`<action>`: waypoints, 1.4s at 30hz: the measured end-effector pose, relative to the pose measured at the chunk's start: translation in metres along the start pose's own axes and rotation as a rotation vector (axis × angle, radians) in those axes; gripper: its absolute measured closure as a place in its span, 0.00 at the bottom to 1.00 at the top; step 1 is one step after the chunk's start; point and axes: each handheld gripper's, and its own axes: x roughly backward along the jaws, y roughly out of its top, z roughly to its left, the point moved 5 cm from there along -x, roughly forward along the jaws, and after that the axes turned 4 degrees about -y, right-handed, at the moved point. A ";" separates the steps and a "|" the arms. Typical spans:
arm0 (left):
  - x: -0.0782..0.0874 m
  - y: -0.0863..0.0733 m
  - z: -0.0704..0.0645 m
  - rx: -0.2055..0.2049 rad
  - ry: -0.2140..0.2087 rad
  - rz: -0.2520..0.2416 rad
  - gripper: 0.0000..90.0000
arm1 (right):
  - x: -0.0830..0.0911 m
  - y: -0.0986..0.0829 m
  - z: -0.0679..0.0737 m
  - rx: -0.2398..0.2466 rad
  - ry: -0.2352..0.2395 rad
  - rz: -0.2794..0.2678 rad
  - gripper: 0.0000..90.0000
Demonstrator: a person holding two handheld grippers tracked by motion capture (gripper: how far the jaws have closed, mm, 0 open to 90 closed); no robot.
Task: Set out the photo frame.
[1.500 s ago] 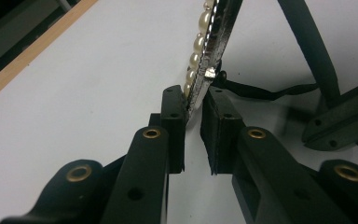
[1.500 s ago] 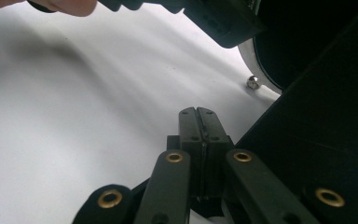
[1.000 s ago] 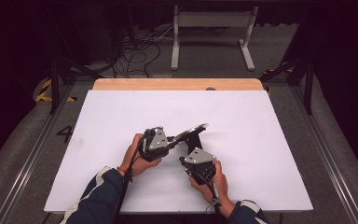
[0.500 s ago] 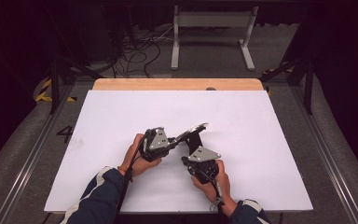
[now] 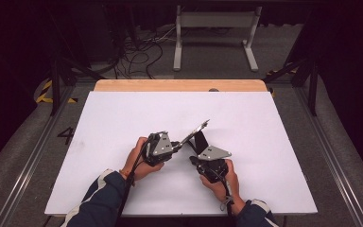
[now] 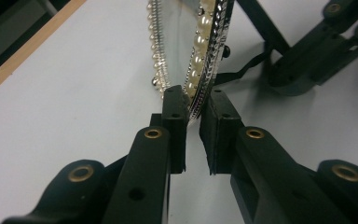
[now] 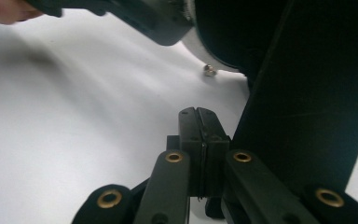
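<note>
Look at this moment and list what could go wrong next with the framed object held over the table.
1. The left claw pinches only the thin pearl-trimmed edge of the frame; with so little in its grip, the frame could slip or twist out.
2. The frame's black stand sits right beside the shut right claw; a nudge might knock it.
3. The frame is tilted above the table, so a drop could damage it.

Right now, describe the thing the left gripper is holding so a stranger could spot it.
On the white table, near its middle, the left gripper pinches a thin picture frame by its rim. Pearl beading and silver edging set it apart from the black stand behind.
</note>
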 end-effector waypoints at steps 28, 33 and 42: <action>-0.004 0.004 0.003 0.013 -0.050 -0.070 0.84 | 0.010 -0.003 -0.007 -0.034 -0.008 -0.015 1.00; -0.002 0.005 0.001 -0.015 -0.025 -0.048 0.86 | 0.010 -0.003 -0.008 -0.042 -0.005 -0.011 1.00; 0.004 0.007 -0.009 -0.042 -0.011 -0.016 0.88 | 0.012 -0.005 -0.010 -0.030 -0.009 -0.007 1.00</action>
